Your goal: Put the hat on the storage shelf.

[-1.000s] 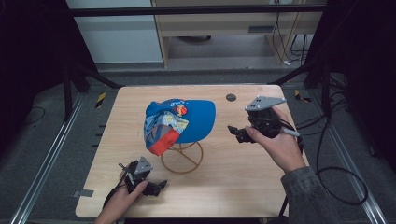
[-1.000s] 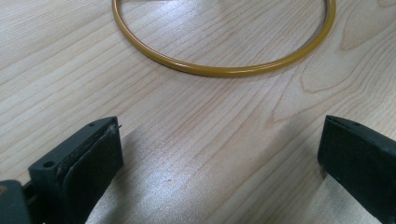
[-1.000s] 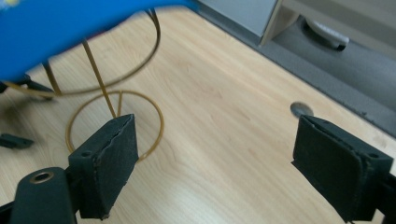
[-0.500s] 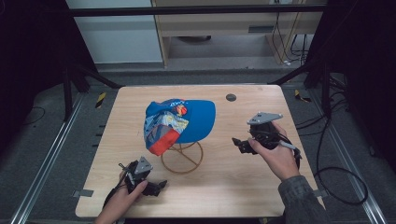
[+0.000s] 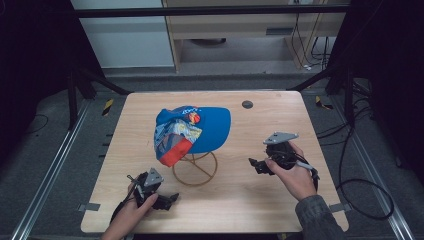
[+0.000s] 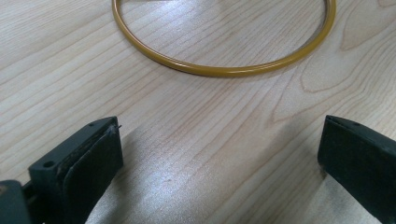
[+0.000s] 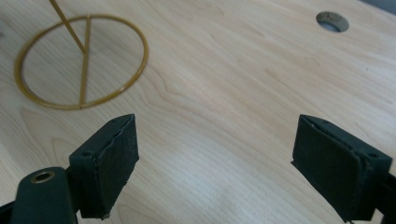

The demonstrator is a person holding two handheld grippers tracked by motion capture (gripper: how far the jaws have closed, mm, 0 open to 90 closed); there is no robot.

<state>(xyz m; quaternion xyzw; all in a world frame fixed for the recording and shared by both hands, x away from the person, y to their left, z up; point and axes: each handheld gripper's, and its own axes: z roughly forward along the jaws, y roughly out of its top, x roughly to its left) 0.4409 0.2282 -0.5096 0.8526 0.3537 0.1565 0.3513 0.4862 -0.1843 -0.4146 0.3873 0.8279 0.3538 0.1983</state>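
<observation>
A blue cap (image 5: 200, 129) with a colourful patterned front and a red brim sits on a yellow wire stand, whose ring base (image 5: 195, 169) lies on the wooden table (image 5: 280, 200). My left gripper (image 5: 169, 201) rests low on the table near the front edge, left of the ring, jaws wide apart and empty; its own view shows the ring's rim (image 6: 224, 70) just ahead. My right gripper (image 5: 256, 166) is held low over the table right of the stand, open with nothing between its pads (image 7: 114, 161); the ring base (image 7: 81, 60) lies ahead to its left.
A round grommet hole (image 5: 247, 104) (image 7: 332, 21) sits near the table's far edge. Black frame posts flank the table, and cables lie on the floor at the right. Bare wood stretches between the two grippers and along the right side.
My right gripper has come down and toward the front of the table, from beside the cap to low over the wood. The left gripper and the cap have stayed put.
</observation>
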